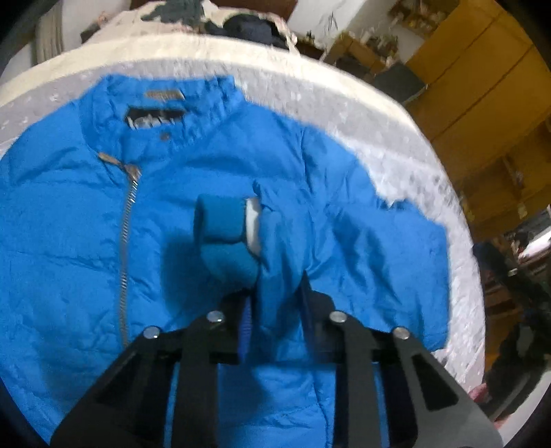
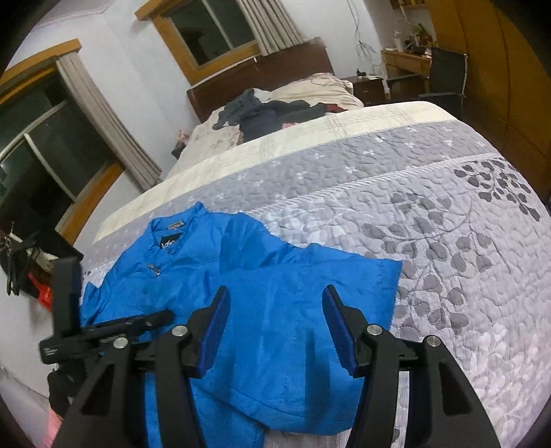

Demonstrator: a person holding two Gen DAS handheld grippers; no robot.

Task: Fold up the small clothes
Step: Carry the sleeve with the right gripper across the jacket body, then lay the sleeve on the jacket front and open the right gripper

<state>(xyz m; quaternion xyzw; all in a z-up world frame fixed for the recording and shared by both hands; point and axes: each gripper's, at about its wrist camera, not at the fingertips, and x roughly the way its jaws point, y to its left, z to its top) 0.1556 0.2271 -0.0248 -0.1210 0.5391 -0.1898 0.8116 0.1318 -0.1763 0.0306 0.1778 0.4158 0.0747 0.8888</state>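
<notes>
Looking along the left gripper (image 1: 275,293), the view shows a blue jacket (image 1: 86,241) lying front-up on a grey quilted bedspread (image 1: 396,162), its collar toward the far side of the bed and its metal zipper (image 1: 125,241) running down the left part of the picture. The fingers are closed on a sleeve (image 1: 275,248) of the jacket, pinching the fabric just behind the knitted cuff (image 1: 224,234). The cuff sticks out past the fingertips and hangs above the jacket's chest, casting a shadow on it. No box, basket or other container shows in this view; a pile of dark clothes (image 1: 251,27) lies loose at the far end of the bed. Yellow wooden cabinets (image 1: 482,86) stand to the right.

From the right wrist camera, the right gripper (image 2: 275,331) hovers over the lower right part of the same jacket (image 2: 292,282), its blue-padded fingers (image 2: 213,331) spread wide with nothing between them; whether they touch the fabric I cannot tell. The jacket lies near the left edge of the bedspread (image 2: 447,241). The left gripper's black body (image 2: 86,331) shows at the left edge. Farther off are the dark clothes (image 2: 272,113), a pillow (image 2: 316,89), a dark headboard (image 2: 258,75) and two curtained windows (image 2: 213,31).
</notes>
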